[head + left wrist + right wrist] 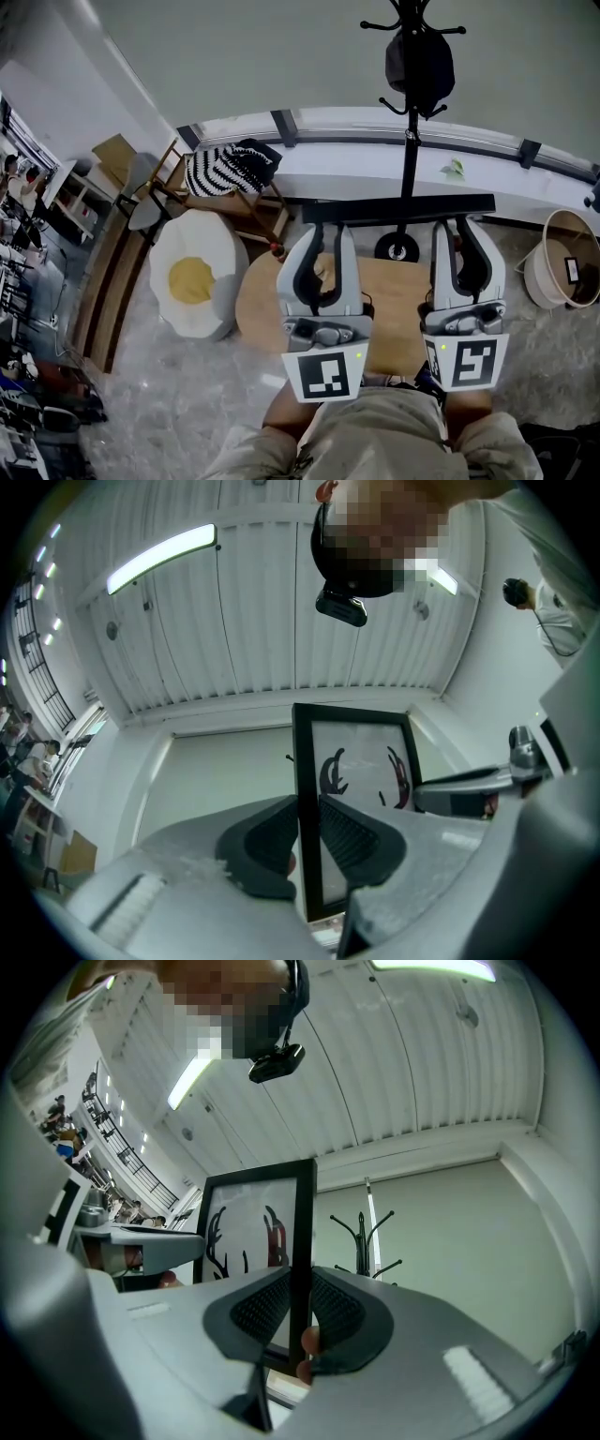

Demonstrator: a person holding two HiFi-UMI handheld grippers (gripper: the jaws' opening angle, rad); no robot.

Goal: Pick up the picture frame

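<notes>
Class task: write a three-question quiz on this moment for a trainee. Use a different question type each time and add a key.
1. True or false: the picture frame is lying on the floor.
2. The left gripper and the right gripper: which is clamped on an edge of the frame? A. left only B. right only C. both
3. Fill in: in the head view, the round wooden ____ sits below the held frame.

Key: 1 false, it is held up in the air; 2 C; 3 table.
</notes>
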